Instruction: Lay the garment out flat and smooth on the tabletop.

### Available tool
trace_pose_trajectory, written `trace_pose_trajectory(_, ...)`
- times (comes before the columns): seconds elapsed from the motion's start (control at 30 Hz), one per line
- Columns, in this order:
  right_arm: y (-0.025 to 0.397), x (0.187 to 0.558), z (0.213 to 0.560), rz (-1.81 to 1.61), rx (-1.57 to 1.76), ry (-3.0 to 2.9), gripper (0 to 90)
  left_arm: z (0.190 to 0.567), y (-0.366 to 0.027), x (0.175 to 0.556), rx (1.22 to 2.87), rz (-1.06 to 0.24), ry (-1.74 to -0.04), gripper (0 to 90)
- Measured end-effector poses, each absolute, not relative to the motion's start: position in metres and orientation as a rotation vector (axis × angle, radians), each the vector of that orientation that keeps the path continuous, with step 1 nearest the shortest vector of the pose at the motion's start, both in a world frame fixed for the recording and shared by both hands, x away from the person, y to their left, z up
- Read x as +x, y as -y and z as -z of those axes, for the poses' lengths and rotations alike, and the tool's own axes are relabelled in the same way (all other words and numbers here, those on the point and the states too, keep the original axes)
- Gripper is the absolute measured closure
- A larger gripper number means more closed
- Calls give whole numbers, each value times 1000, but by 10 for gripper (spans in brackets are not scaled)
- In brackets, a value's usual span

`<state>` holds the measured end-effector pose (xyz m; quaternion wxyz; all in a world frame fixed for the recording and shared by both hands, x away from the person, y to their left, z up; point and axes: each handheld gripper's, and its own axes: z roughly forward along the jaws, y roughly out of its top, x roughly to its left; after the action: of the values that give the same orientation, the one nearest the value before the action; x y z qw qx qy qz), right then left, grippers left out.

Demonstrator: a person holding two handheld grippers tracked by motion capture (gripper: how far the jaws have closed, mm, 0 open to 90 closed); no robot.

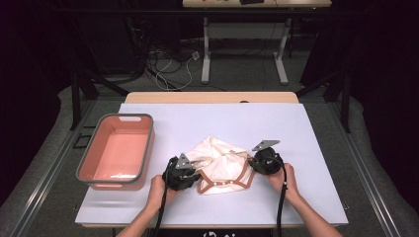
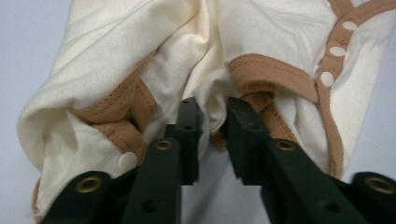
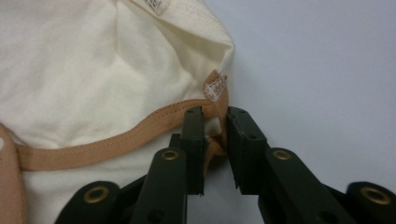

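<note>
A cream baby garment [image 1: 217,159] with tan trim and white snaps lies crumpled at the middle of the white table [image 1: 222,118]. My left gripper [image 1: 190,170] is at the garment's left edge. In the left gripper view its jaws [image 2: 214,109] are shut on a fold of the cream cloth [image 2: 261,32] beside a tan hem. My right gripper [image 1: 254,162] is at the garment's right edge. In the right gripper view its jaws [image 3: 215,116] pinch the tan trim at a corner of the garment [image 3: 93,70], close to a small white label [image 3: 214,88].
A pink basin [image 1: 148,143] with a grey rim stands at the table's left side, with nothing in it. Bare table surface lies behind and to the right of the garment. Beyond the table are a desk frame [image 1: 244,49] and cables on the floor.
</note>
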<state>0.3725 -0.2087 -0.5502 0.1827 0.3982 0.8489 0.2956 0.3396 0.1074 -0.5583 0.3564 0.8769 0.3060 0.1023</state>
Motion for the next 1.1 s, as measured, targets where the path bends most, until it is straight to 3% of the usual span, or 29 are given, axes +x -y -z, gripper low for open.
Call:
trace_pose_trajectory(0.23,208,371,549,-813,1110,-2392,858,556,-107,338,2277,-337,-811,839)
trace_pose_trajectory(0.7,211,372,548,-787,1132,-2355,859,551,-126,345,2292,-596,-901,833)
trace_pose_trajectory(1.1,210,373,550,-775,1137,-2358,844,557,-122,357,2294,-689,-928,815)
